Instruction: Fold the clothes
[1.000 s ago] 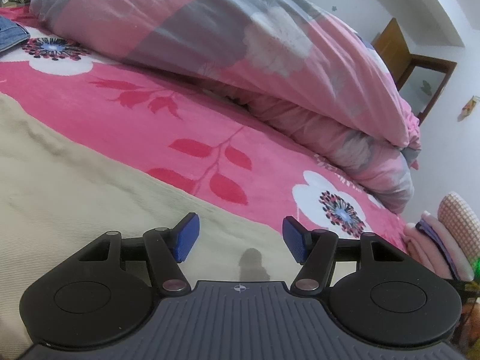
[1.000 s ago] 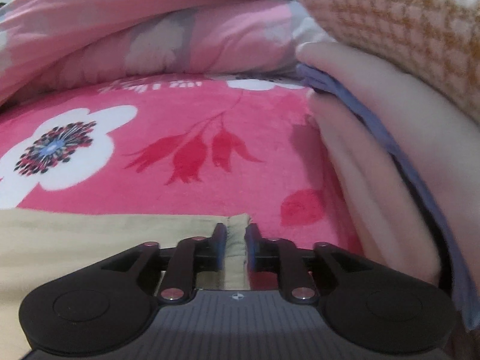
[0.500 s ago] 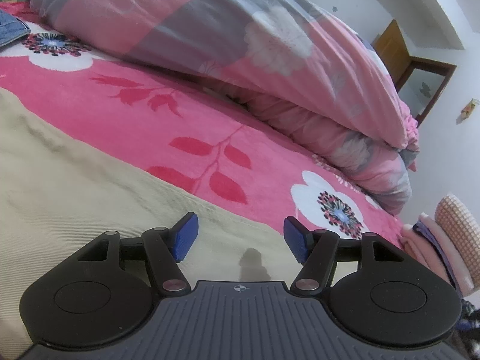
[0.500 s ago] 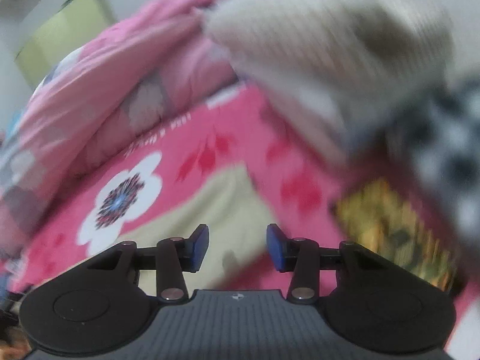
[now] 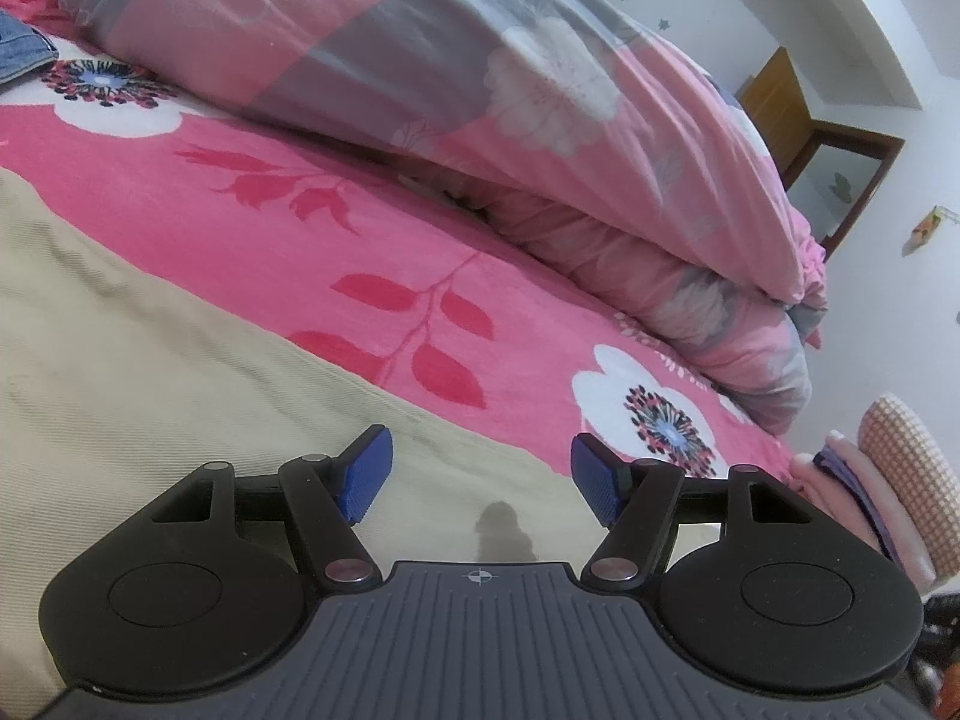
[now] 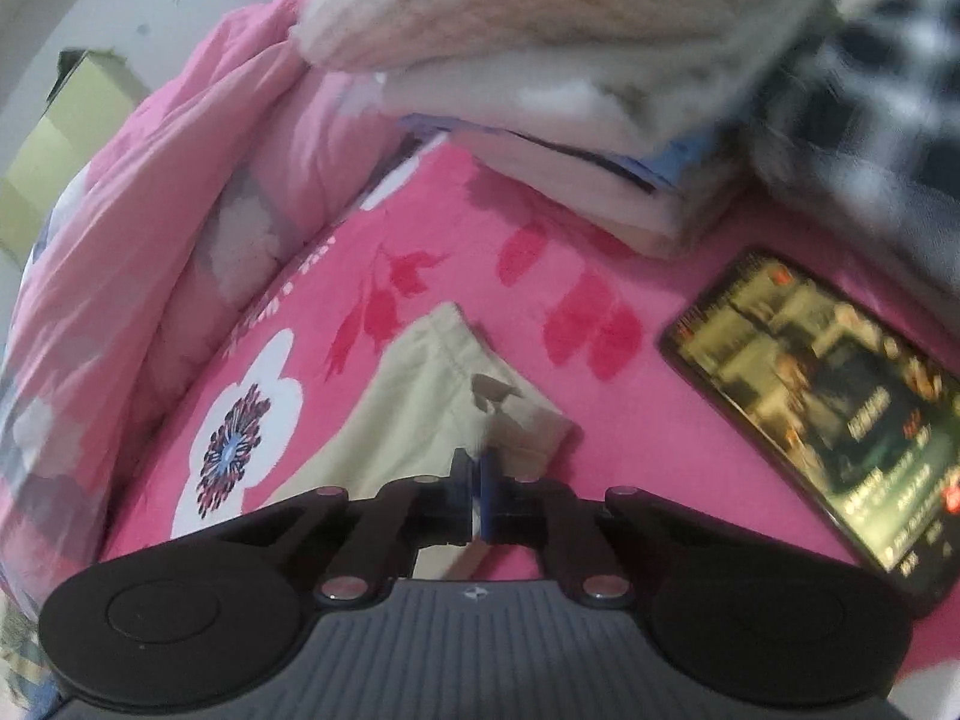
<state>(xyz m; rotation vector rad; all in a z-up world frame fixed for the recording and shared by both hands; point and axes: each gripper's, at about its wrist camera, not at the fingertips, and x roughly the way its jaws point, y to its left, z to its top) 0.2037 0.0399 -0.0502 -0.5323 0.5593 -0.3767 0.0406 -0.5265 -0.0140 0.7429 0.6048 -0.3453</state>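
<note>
A beige garment [image 5: 150, 360] lies flat on the pink flowered bedspread [image 5: 288, 252]. My left gripper [image 5: 480, 474] hovers over its edge, open, with nothing between the blue pads. In the right wrist view a corner of the beige garment [image 6: 408, 408] points toward a stack of folded clothes [image 6: 570, 120]. My right gripper [image 6: 480, 480] is shut at that corner's edge, and a pinched ridge of cloth runs up into the pads. The right wrist view is blurred.
A bunched pink and grey duvet [image 5: 480, 90] lines the far side of the bed. A lit phone [image 6: 822, 396] lies on the bedspread right of the garment's corner. Black-and-white checked cloth [image 6: 888, 108] sits beside the stack. Denim [image 5: 18, 48] shows at far left.
The right gripper swung away from the folded stack and rolled, opened, then shut on the garment's corner; the phone came into view. The left gripper kept its place.
</note>
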